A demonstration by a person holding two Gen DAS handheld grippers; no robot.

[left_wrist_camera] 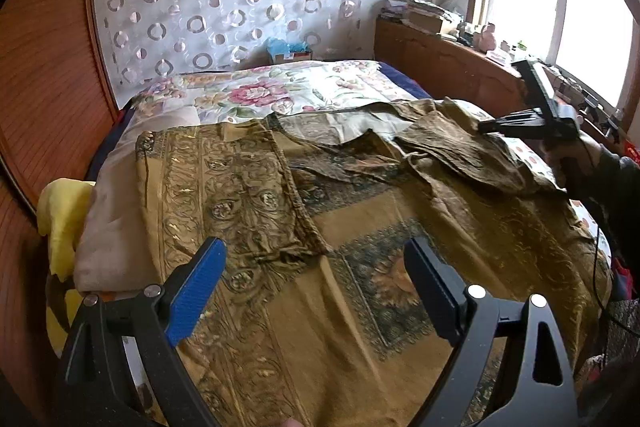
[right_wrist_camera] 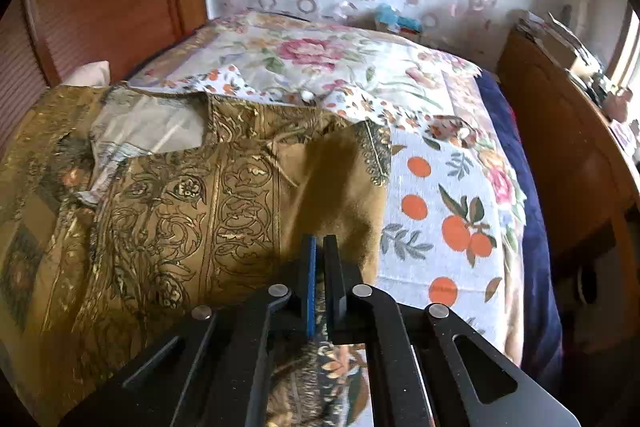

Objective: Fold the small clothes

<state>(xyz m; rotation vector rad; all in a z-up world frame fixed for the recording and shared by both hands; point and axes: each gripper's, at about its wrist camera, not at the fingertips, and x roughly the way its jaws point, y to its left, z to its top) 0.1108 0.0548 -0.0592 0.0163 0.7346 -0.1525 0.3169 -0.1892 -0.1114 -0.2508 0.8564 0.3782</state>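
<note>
The left tool (left_wrist_camera: 314,291) hung spread above the gold garment (left_wrist_camera: 360,195); the right tool (right_wrist_camera: 320,247) pinched its far sleeve edge, best carried flat across the garment.

I can read no text, label, brand or number anywhere before me. A small cardboard box (left_wrist_camera: 291,55) against the far wall carries a red and white patch, too blurred to make out.
</note>
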